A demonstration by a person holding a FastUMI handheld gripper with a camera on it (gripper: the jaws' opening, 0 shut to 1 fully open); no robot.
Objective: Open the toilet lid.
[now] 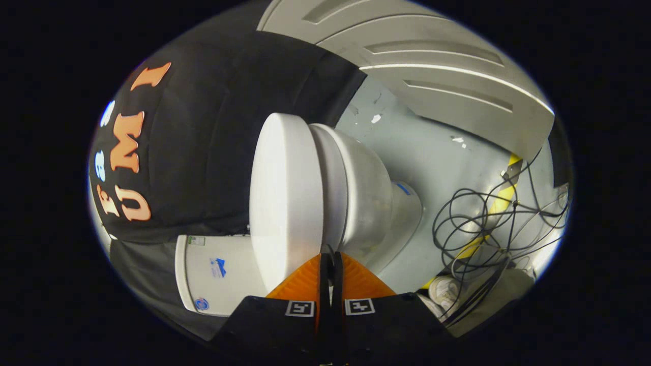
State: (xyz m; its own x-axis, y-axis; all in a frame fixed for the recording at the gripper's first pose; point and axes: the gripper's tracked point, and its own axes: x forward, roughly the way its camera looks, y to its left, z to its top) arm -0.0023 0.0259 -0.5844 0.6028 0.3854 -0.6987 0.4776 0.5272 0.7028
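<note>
Just ahead of the gripper [330, 252], fingers pressed together with nothing between: toilet lid [285, 203] closed on bowl [363, 198], mid-frame. Tank [216, 274] lower left; contents unseen.

1 toilet [356, 203], 1 tank [213, 274], 1 cable tangle [483, 223], 1 gripper [330, 254].

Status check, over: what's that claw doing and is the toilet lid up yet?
Claw fingers together, tips at the rim of the toilet lid. Lid down on the bowl, not yet lifted. Loose cables on the floor beside, off the path.

Tongs [330, 254] with two square coded markers
</note>
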